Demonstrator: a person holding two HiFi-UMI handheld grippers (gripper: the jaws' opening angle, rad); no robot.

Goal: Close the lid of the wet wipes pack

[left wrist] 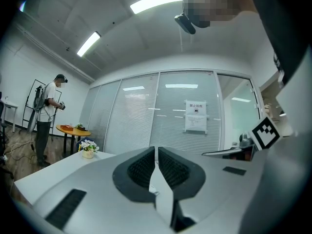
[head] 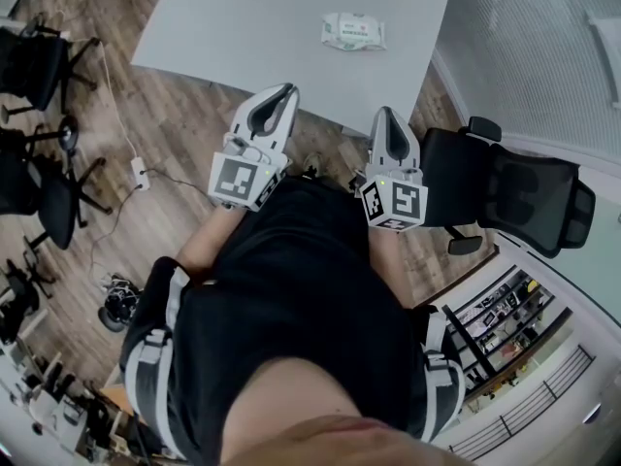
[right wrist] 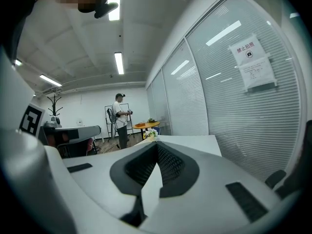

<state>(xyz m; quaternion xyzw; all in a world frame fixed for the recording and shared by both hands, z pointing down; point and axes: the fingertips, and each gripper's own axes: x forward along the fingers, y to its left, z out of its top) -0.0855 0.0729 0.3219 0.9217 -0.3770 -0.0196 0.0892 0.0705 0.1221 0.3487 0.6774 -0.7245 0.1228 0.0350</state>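
The wet wipes pack is lying flat on the grey table, well out past both sets of fingertips. It sits roughly between the two lines they point along, a bit closer to the right pair. It's too small in the head view to tell whether the lid is up or down. Nothing is touching it.

The left gripper has its fingers all but together with just a hairline slit, and nothing is in there. The right gripper has its fingers fully closed tip to tip and is also empty. Both are held in front of the person's waist, with the tips about at the near table edge.

Off to the right of the right fingers is a black office chair. Left of the left fingers there's a power strip on the wood floor. Far beyond the tips there's a little flower pot, a round orange table and another person standing.
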